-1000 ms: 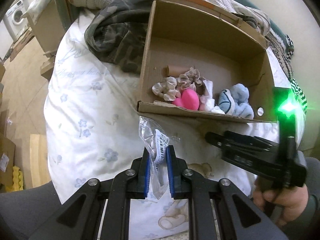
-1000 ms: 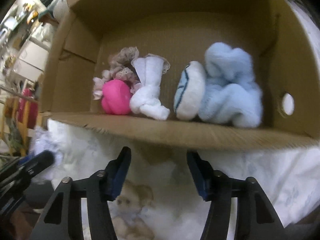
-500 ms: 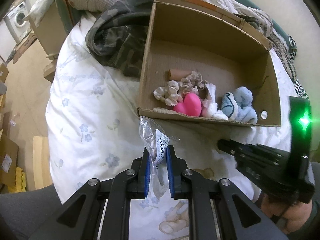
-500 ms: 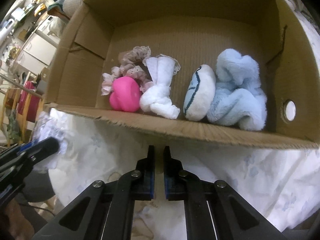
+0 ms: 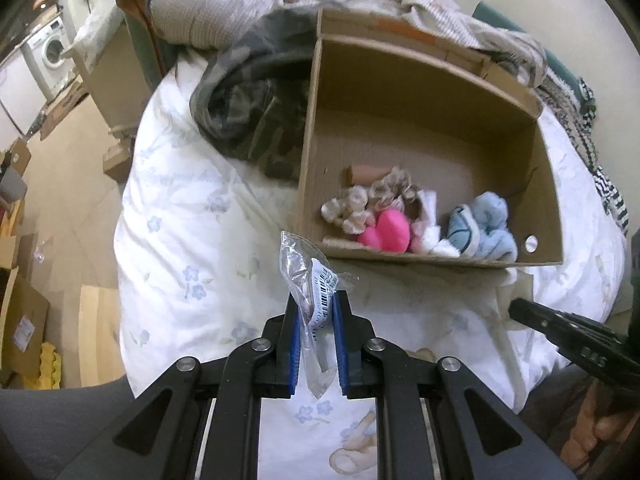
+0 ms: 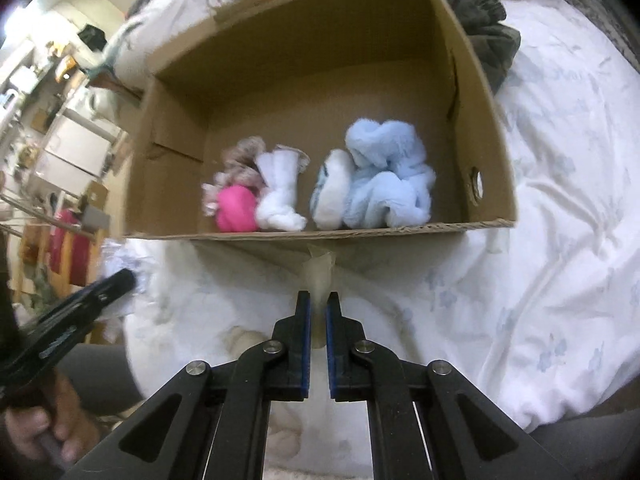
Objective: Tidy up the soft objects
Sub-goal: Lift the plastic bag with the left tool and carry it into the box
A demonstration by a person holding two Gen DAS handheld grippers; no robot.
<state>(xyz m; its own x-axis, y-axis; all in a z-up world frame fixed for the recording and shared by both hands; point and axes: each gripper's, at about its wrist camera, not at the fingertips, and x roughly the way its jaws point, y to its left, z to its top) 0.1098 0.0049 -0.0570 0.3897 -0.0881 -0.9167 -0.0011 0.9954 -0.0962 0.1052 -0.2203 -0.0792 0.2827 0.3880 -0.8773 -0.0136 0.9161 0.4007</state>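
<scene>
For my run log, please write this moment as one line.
left claw: shut on plastic bag | right claw: shut on pale strip | box: holds soft items

The open brown cardboard box [image 6: 486, 152] is matt, its cut front edge showing rough corrugation. Inside lie a fluffy pale-blue plush bundle [image 6: 386, 176], a white knitted cloth roll [image 6: 280, 196], a smooth bright-pink soft heart-like piece [image 5: 386, 230] and frilly beige fabric scrunchies [image 5: 360, 204]. The crinkled clear plastic bag [image 5: 310, 288] is glossy, with a paper barcode label. The white floral bedcover [image 5: 180, 240] is soft matt cloth. The pale translucent strip [image 6: 320, 280] may be tape or film.
</scene>
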